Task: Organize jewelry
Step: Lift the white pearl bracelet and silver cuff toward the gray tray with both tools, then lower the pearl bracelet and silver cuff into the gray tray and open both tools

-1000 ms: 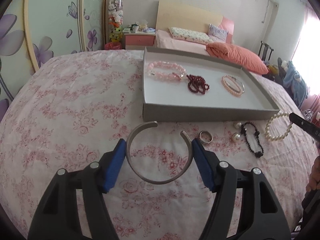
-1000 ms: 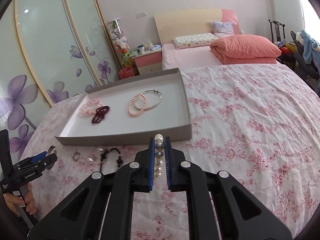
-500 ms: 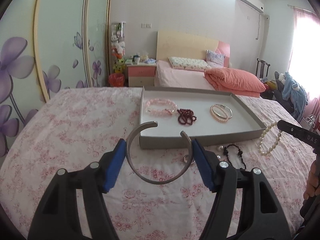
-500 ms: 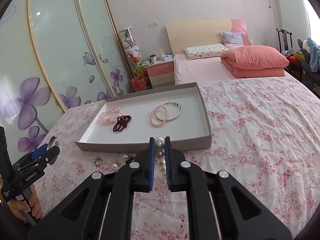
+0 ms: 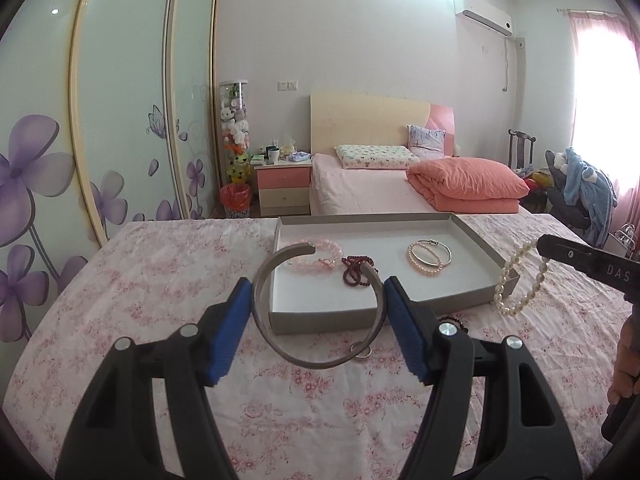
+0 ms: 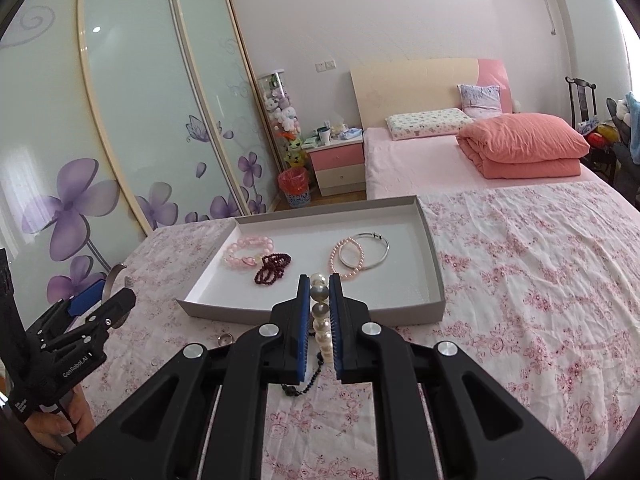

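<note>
Pink floral print on the white bedspread [image 5: 120,280]; grey tray [image 6: 434,264] with white floor; blue pads [image 5: 228,332] on black fingers; grey metal cuff [image 5: 280,344]; white pearl bracelet [image 5: 516,284]; dark red beads [image 6: 272,268]; purple flowers on pale green wardrobe doors [image 6: 132,120].

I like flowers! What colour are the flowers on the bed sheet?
Pink flowers on the white floral bed sheet, clearest in the right wrist view.

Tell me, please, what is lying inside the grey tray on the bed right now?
The grey tray holds a pink bead bracelet, a dark red bead bracelet, a pink pearl bracelet and a silver bangle. The right gripper covers part of its near edge.
</note>
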